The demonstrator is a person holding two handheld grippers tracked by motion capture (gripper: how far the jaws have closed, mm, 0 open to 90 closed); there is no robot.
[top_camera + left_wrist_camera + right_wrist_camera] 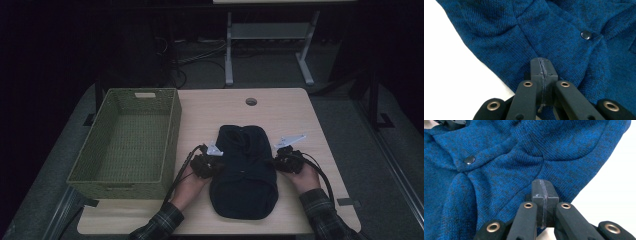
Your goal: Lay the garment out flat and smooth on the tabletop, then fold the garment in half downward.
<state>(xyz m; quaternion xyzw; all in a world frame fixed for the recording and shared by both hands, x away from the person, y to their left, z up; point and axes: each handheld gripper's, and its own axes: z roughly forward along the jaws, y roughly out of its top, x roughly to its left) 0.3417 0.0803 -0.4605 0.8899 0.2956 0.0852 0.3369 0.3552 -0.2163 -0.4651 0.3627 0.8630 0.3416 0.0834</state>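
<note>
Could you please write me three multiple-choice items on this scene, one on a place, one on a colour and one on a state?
1. Where does the basket stand?
A. left of the sweater
B. right of it
C. on top of it

2. What colour is the sweater in the gripper views?
A. red
B. blue
C. white

3. How do the jaws of the left claw stand?
A. wide open
B. half open
C. closed

Answers:
1. A, in the high view the basket is on the table, left of the sweater.
2. B, its knit shows blue in both gripper views.
3. C, the two jaws meet along one seam at the sweater's edge; the right claw looks the same.
</note>
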